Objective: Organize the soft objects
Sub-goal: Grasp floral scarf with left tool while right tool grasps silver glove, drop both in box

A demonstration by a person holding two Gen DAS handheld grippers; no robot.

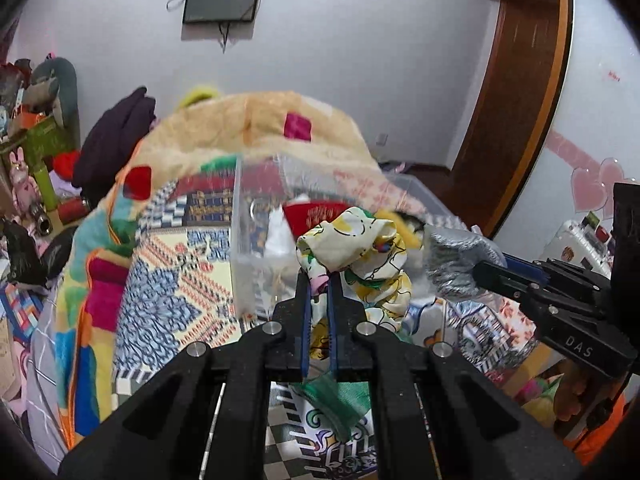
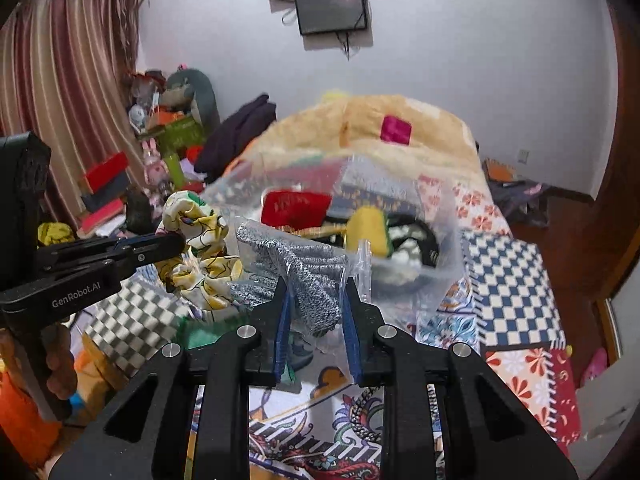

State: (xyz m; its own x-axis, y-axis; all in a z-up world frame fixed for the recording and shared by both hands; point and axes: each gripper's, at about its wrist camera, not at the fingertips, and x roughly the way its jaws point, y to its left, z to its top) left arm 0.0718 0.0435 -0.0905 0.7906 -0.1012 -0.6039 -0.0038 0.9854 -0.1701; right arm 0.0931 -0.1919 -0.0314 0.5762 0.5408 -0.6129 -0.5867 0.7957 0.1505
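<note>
1. The left gripper (image 1: 319, 280) has its fingers nearly closed, pinching a bunched yellow floral cloth (image 1: 360, 248), which hangs in the air above the bed (image 1: 168, 280).
2. That cloth looks thin, light and floppy. Most of it bulges loose above and to the right of the pinch, so I judge the grip holds only a fold, and a hold deeper into the bunch would be safer.
3. The right gripper (image 2: 315, 300) has its fingers partly open, a grey knit glove (image 2: 304, 276) sitting between them. Whether the pads truly press it, I cannot tell; it seems lightly held at best.
4. The glove is wrapped in crinkly clear plastic. It seems light and soft, but that film looks slippery, so a squeeze across the thick middle should serve better than the edge.
5. Just beyond both sits a clear plastic bin (image 2: 404, 268) on the bed, already holding a red cushion (image 2: 296, 208) and a yellow toy (image 2: 370, 228).
6. Both soft things hover near its front rim, the likely drop point. Nothing here looks fragile.
</note>
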